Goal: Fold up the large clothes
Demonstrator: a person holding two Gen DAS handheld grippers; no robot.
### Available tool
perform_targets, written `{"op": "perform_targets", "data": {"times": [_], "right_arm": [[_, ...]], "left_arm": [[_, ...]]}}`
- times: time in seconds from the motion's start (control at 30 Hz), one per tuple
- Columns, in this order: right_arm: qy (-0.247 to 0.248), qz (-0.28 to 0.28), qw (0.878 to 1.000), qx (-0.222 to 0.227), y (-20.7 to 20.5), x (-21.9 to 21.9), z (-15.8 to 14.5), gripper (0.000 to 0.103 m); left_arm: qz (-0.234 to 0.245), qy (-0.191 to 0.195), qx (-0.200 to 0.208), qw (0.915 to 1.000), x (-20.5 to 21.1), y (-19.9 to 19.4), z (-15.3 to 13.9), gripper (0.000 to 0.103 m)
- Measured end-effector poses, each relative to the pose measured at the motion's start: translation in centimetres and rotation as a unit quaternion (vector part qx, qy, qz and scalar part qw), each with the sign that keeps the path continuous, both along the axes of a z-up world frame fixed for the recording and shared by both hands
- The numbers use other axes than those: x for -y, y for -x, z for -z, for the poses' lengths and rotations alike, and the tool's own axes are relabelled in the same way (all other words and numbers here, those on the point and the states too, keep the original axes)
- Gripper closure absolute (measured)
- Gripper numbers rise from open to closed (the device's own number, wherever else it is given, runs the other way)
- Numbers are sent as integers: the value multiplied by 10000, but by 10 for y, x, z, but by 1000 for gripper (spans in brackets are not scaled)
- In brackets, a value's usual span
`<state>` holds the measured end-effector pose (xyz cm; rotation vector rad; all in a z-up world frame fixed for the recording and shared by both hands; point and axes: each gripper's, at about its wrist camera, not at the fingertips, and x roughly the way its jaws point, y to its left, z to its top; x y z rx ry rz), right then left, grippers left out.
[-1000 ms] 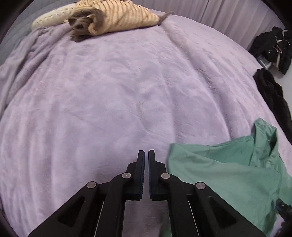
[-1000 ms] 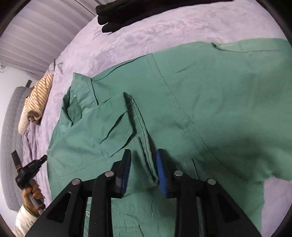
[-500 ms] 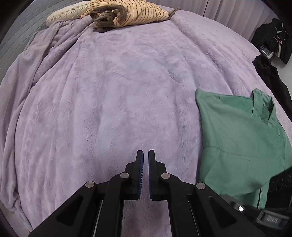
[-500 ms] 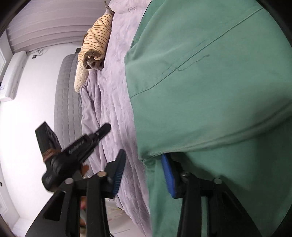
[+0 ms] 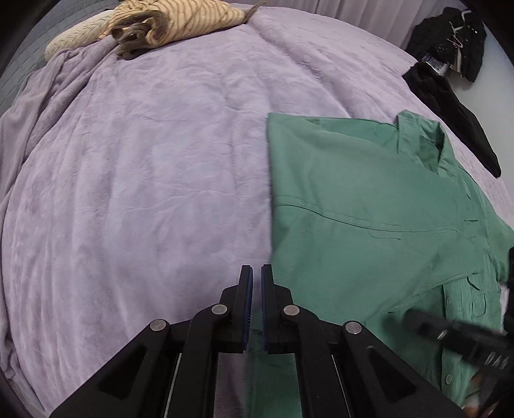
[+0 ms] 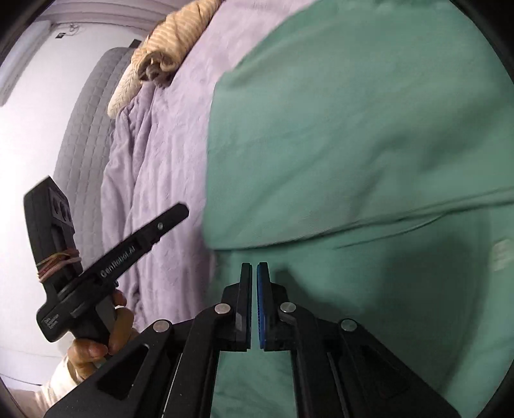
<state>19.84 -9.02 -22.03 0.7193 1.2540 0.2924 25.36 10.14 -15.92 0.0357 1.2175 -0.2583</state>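
Note:
A green button-up shirt (image 5: 359, 205) lies on the lilac bedspread (image 5: 144, 180), its left side folded over the body, collar at the far right. It fills the right wrist view (image 6: 353, 144). My left gripper (image 5: 256, 273) is shut and empty, just above the shirt's near left edge. My right gripper (image 6: 253, 268) is shut and empty, hovering over the shirt below the folded edge. The right gripper shows blurred at the lower right of the left wrist view (image 5: 456, 334). The left gripper shows in the right wrist view (image 6: 128, 247), held in a hand.
A striped tan garment (image 5: 173, 22) and a cream pillow (image 5: 74, 38) lie at the far head of the bed. Black clothes (image 5: 449, 83) lie at the far right edge. A grey padded headboard (image 6: 83, 128) stands behind.
My right gripper let go of the shirt's fold and shut empty; the folded side now lies flat. My left gripper moved right, toward the shirt's edge.

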Motion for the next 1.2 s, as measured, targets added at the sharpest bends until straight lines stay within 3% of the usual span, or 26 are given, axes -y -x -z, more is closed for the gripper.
{"op": "perform_targets", "data": {"times": [0.03, 0.07, 0.1, 0.17, 0.2, 0.23, 0.27, 0.3, 0.43, 0.5, 0.67, 0.7, 0.73, 0.77, 0.83, 1.07, 1.2], "right_arm": [[400, 198, 9989, 153, 3, 24, -12, 96], [763, 420, 9959, 260, 6, 49, -20, 84], [1039, 604, 9923, 316, 7, 69, -25, 62], [1634, 918, 9819, 266, 11, 113, -27, 43], [1970, 1043, 9748, 95, 15, 134, -23, 44], [2265, 1198, 9664, -185, 22, 156, -16, 54], [2136, 1380, 9668, -269, 31, 175, -13, 86], [1923, 1610, 9674, -349, 42, 193, -12, 91], [1596, 2213, 9606, -524, 90, 233, -20, 77], [1466, 2247, 9617, -559, 109, 239, -27, 41], [1248, 2070, 9684, -618, 126, 211, -38, 40], [1189, 2057, 9693, -629, 129, 206, -40, 38], [1133, 2041, 9703, -634, 131, 201, -42, 35], [1093, 2025, 9711, -632, 134, 198, -44, 30], [1075, 1976, 9725, -606, 134, 188, -49, 27], [1165, 1748, 9766, -459, 145, 173, -72, 20], [1253, 1717, 9768, -247, 149, 169, -88, 15]], "left_arm": [[55, -60, -20, 10000, 9, 2, 6, 98], [118, -191, -39, 9997, 17, 3, 16, 98], [156, -383, -59, 9991, 22, 5, 27, 98], [197, -583, 10, 9981, 29, 10, 39, 98], [223, -635, 91, 9977, 31, 13, 39, 98], [242, -715, 114, 9971, 33, 14, 38, 98], [241, -775, 99, 9967, 34, 14, 36, 98], [217, -800, 69, 9965, 35, 14, 34, 98], [18, -725, -43, 9974, 33, 14, 23, 98], [-63, -642, -88, 9979, 32, 19, 15, 98], [-303, -649, -87, 9974, 32, 38, -6, 98], [-290, -722, -60, 9970, 35, 43, -10, 95], [-263, -782, -34, 9966, 36, 47, -14, 52], [-273, -809, 0, 9963, 37, 50, -18, 1], [-220, -802, 189, 9964, 42, 61, -27, 0], [-281, -674, 138, 9972, 65, 85, -47, 0], [-165, -544, -234, 9981, 76, 87, -50, 0]]}}
